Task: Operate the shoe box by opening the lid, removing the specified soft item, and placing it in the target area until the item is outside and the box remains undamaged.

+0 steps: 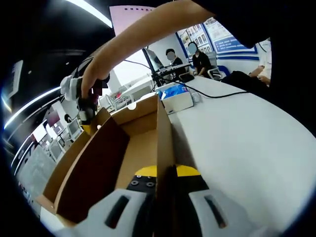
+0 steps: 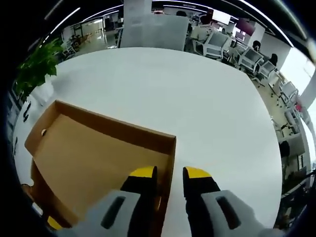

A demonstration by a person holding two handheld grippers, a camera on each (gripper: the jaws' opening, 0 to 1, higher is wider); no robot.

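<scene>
I am pinching opposite walls of the open brown cardboard shoe box point(image 1: 123, 148) between both grippers' point(image 1: 165, 185) point(image 2: 169, 185) 2 yellow-tipped jaws

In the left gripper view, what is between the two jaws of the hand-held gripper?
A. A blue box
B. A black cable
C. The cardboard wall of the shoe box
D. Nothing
C: the left hand-held gripper has one jaw on each side of the shoe box wall, closed on its edge.
</scene>
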